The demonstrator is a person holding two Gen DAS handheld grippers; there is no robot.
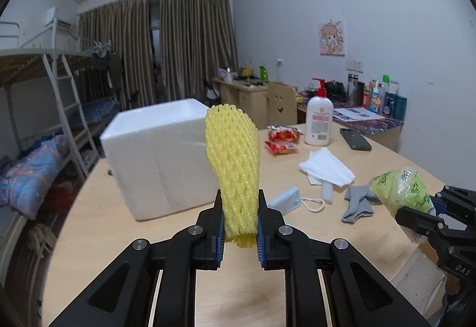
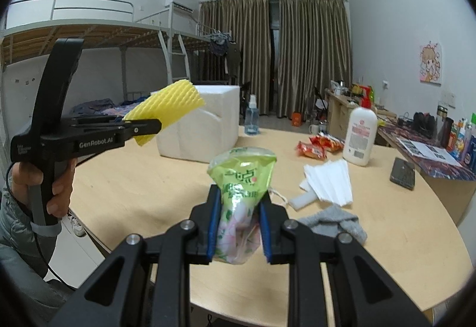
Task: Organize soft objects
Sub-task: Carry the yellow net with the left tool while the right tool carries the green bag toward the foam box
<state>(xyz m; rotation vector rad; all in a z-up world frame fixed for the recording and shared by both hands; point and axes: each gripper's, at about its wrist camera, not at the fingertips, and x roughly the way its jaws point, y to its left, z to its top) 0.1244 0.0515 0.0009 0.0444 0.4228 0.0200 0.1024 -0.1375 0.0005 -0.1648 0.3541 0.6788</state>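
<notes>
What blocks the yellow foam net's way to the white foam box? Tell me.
Nothing visible does. The left hand-held gripper holds the foam net up above the table, and the foam box sits just beyond it with only bare tabletop between. Whether the box is open on top cannot be seen.

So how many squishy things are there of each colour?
Yellow: 1, foam net in left gripper
Green: 1, tissue pack in right gripper
White: 1, tissue stack
Grey: 1, sock
Total: 4
</notes>
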